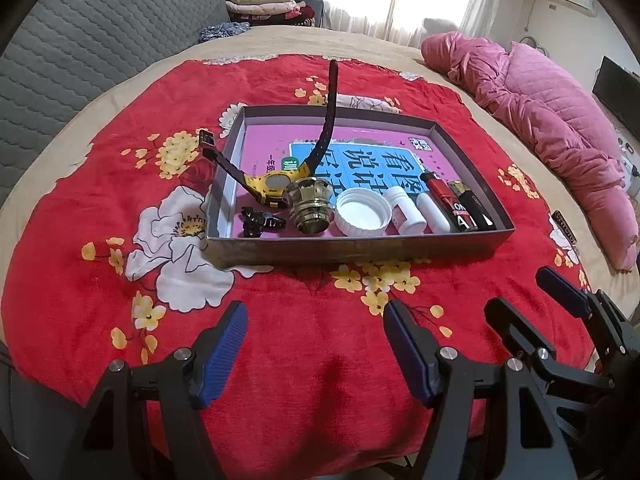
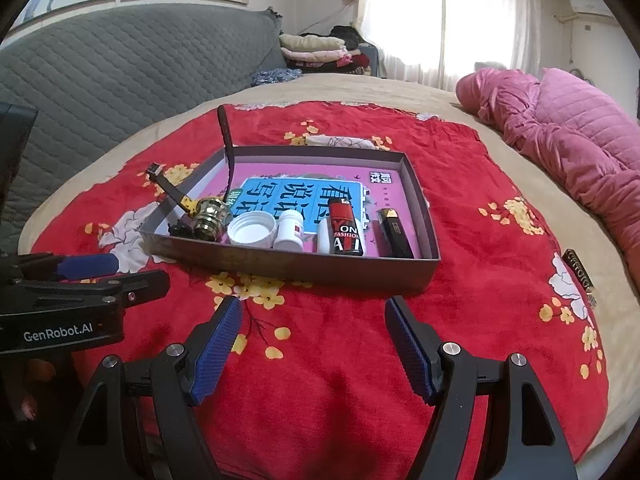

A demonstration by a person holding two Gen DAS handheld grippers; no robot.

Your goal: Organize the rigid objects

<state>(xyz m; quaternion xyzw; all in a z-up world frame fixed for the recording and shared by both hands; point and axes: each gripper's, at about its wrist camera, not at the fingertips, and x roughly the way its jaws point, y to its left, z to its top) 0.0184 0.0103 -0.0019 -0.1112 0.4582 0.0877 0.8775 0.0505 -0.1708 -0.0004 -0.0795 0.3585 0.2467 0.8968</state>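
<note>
Red plush with yellow and white flowers covers the bed: a blanket (image 1: 100, 280) on which a shallow grey box (image 1: 360, 246) sits, lined with a pink and blue printed sheet. Along the box's near wall the rigid objects lie in a row. From the 9 o'clock end of that row in the left wrist view: a black hair clip (image 1: 262, 222), a brass-coloured threaded fitting (image 1: 310, 206), a white ribbed lid (image 1: 363, 212) turned open side up, a small white bottle (image 1: 404, 210), a white tube (image 1: 434, 212), a red and black lighter (image 1: 448, 200) and a black lighter (image 1: 472, 208) at the 3 o'clock end. A yellow watch (image 1: 272, 184) leans behind the clip, one dark strap pointing up toward 12 o'clock, the other hanging over the box's left wall.

The left hand-held gripper (image 1: 314, 340) sits at 6 o'clock of the box, above the blanket, its blue pads spread wide and holding nothing. The right hand-held gripper (image 2: 314, 336) is likewise wide open and empty, just short of the box's near wall. A pink quilt (image 1: 560, 128) lies bunched at 2 o'clock.
</note>
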